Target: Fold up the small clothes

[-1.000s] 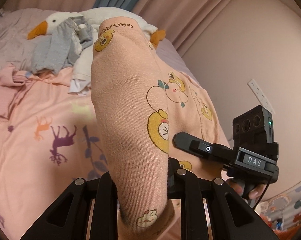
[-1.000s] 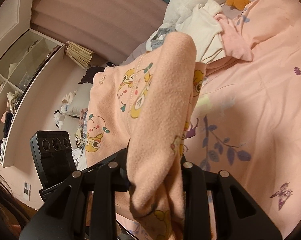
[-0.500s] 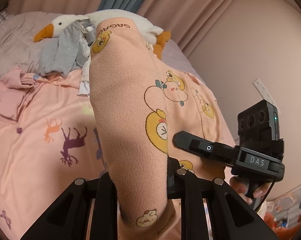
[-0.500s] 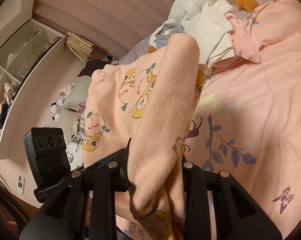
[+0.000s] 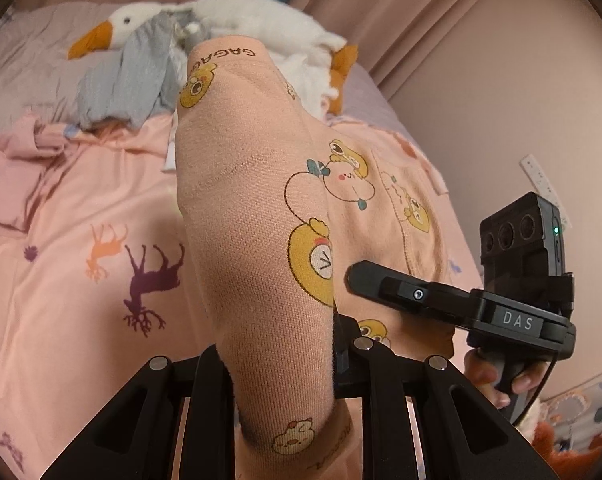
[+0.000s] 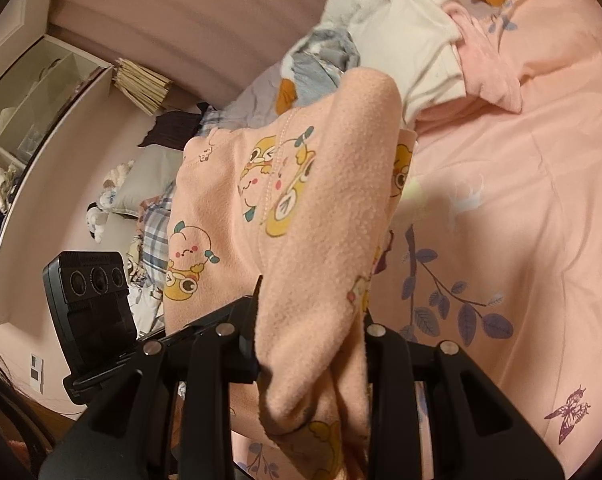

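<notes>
Nearest us, our left gripper (image 5: 281,364) is clamped on one edge of the peach cartoon-print garment (image 5: 253,208) and our right gripper (image 6: 313,344) is clamped on another, so the cloth hangs between the 2 tools above the pink bedspread (image 5: 61,280). Only the left view shows the garment's smooth printed outside with its lettered band, plus the right tool's handle in a hand (image 5: 501,380), while the right view shows the fuzzy inner side. Farther off we see a plush goose (image 5: 229,20) beside grey clothes (image 5: 125,76), pink curtains (image 5: 401,20), and, in the right view alone, a white shelf (image 6: 33,92).
</notes>
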